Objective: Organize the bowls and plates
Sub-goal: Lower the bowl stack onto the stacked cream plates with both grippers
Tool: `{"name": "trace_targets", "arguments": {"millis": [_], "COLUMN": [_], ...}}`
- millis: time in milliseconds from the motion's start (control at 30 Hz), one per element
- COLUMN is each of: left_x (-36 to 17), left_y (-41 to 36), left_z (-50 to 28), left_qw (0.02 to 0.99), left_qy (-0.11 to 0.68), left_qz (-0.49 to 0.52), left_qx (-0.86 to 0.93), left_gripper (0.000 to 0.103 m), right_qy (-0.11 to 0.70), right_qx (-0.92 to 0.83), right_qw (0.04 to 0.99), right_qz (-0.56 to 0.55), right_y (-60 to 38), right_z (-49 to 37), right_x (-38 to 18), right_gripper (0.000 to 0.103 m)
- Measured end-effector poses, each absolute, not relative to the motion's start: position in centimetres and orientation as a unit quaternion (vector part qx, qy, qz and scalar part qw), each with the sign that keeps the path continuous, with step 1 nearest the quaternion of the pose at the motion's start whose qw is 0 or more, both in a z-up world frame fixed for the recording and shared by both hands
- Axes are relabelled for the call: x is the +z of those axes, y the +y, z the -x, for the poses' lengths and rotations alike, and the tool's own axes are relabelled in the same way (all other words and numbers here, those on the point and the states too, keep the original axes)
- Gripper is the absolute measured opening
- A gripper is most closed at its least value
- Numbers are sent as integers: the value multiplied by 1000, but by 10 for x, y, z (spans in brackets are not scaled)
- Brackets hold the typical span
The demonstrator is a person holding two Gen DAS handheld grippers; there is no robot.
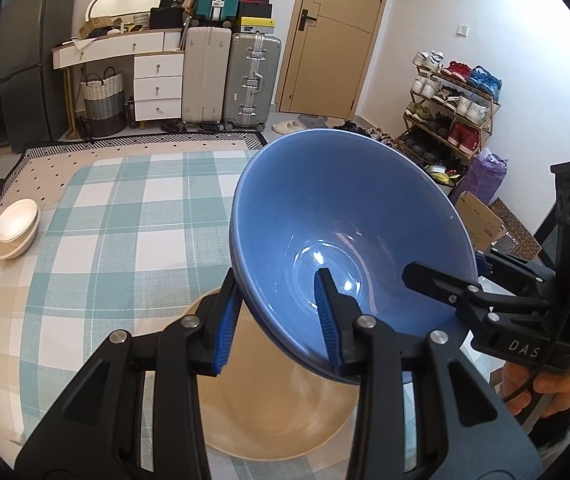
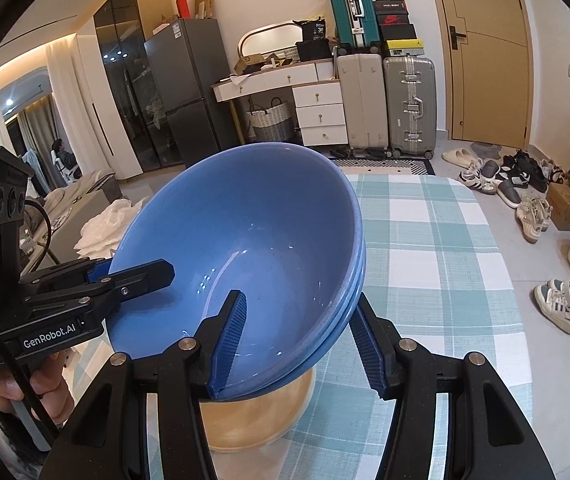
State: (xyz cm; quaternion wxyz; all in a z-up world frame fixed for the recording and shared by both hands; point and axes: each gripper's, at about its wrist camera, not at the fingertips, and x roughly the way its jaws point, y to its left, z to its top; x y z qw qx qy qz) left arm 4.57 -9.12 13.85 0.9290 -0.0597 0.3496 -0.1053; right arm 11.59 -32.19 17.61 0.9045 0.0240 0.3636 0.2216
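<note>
A blue bowl (image 1: 349, 216) hangs tilted above a large beige bowl (image 1: 269, 408) on the checked tablecloth. My left gripper (image 1: 281, 320) is shut on its near rim, one finger inside, one outside. The right gripper (image 1: 441, 280) grips the rim at the right. In the right wrist view the blue bowl (image 2: 245, 232) shows stacked rims, so it looks like two or three nested bowls. My right gripper (image 2: 301, 344) is shut on that rim, over the beige bowl (image 2: 253, 416). The left gripper (image 2: 141, 276) holds the opposite rim.
Two stacked cream bowls (image 1: 15, 228) sit at the table's left edge. The teal-checked cloth (image 1: 133, 216) covers the table. Suitcases (image 1: 229, 76), a dresser and a shoe rack (image 1: 453, 108) stand beyond; shoes (image 2: 525, 200) lie on the floor to the right.
</note>
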Motion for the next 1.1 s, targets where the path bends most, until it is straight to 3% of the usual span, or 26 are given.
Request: {"name": "trace_targets", "arguments": {"millis": [1100], "left_x": [67], "left_y": [-37], "left_z": [-50], "left_qw": [913], "left_qy": [396], "left_qz": [83], "left_qx": [-47], "left_gripper": [33], "right_qy": [428], "right_qx": [264], "right_qw": [864], "right_qz": [-7], "right_y": [-270], "right_z": [-134], "right_x": [117], "right_gripper": [54]}}
